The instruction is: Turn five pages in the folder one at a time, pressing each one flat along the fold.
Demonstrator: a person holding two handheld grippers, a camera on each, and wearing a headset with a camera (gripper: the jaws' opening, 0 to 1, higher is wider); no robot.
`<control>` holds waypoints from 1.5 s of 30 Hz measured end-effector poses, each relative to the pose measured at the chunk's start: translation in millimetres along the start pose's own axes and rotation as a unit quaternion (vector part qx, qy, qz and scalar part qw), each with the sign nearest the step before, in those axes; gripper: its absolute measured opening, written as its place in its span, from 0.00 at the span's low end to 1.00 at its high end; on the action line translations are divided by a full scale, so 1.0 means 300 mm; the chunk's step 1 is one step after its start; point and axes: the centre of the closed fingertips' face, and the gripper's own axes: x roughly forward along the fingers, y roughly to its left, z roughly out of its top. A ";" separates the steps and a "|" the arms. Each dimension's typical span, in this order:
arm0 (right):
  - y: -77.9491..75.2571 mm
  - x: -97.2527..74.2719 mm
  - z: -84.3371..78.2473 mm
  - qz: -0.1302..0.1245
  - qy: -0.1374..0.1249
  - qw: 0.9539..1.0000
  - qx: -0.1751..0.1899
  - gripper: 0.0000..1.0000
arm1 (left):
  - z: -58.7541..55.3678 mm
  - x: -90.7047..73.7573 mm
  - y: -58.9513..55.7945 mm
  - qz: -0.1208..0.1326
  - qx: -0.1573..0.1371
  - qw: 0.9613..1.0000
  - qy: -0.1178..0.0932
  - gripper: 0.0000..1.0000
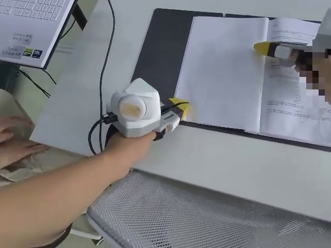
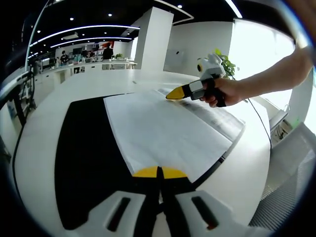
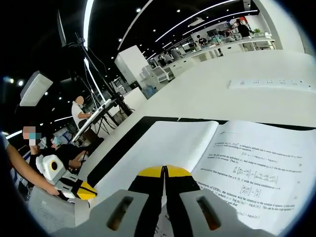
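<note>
Clearly the pressing is the step in hand. The right gripper (image 1: 261,48), jaws closed tip to tip with nothing between them, should bear down lightly and draw along the fold (image 1: 264,88) from the folder's far edge toward its near edge. One even stroke should let the sheet crease flat without buckling. Its yellow tips lie on the turned page (image 1: 222,72) just beside that fold, near the folder's far edge. The left gripper (image 1: 181,107), likewise closed and empty, rests at the near outer corner of the turned page. From there it can pin the sheet against the folder (image 1: 155,51), though too much weight would drag the paper. The folder lies open on the white bench (image 1: 217,160), with the blank sheet on its left half and the printed page (image 1: 295,103) on its right. The left forearm reaches in low from the folder's near left, wrist level. The right hand comes in from the folder's right side, above the printed page.
</note>
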 end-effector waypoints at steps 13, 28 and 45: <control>-0.038 0.032 0.029 -0.006 -0.024 1.000 0.008 0.00 | 0.000 0.000 0.004 -0.001 -0.006 1.000 -0.007 0.00; -0.155 0.108 0.128 -0.033 -0.044 0.998 0.031 0.00 | 0.002 -0.001 0.005 0.002 -0.004 1.000 -0.008 0.00; -0.167 0.116 0.155 -0.025 -0.053 0.997 0.052 0.00 | 0.001 -0.003 0.008 0.002 -0.002 1.000 -0.009 0.00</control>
